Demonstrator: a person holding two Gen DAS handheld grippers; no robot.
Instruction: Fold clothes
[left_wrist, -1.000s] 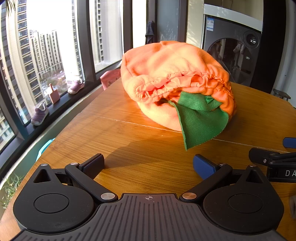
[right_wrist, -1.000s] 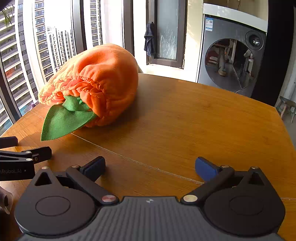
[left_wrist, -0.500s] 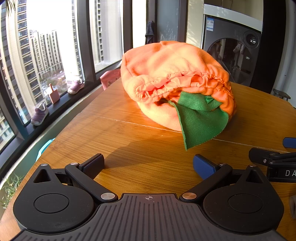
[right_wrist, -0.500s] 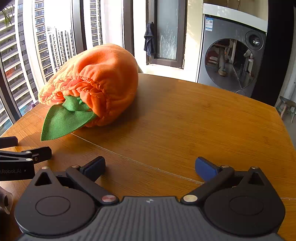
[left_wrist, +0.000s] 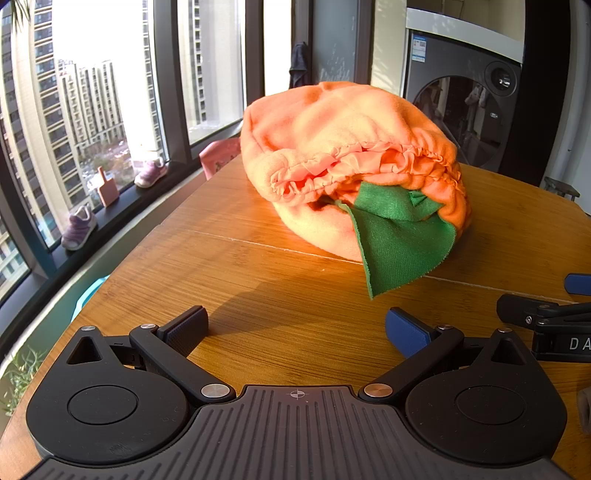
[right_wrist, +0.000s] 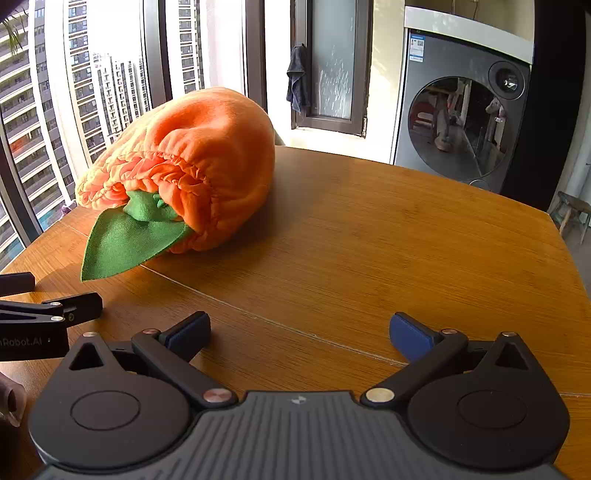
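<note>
An orange fleece garment (left_wrist: 347, 136) with a gathered elastic opening and a green leaf-shaped flap (left_wrist: 399, 243) lies bunched on the wooden table (left_wrist: 258, 288). My left gripper (left_wrist: 295, 328) is open and empty, low over the table, a short way in front of the garment. In the right wrist view the garment (right_wrist: 199, 147) lies ahead to the left, its green flap (right_wrist: 125, 240) pointing toward me. My right gripper (right_wrist: 299, 330) is open and empty over bare table. Each gripper shows at the edge of the other's view.
Tall windows with a sill holding small shoes (left_wrist: 79, 227) run along the left. A washing machine (right_wrist: 461, 110) stands behind the table. A pink chair back (left_wrist: 218, 155) shows past the table's far left edge. The table's right edge (right_wrist: 565, 251) drops off.
</note>
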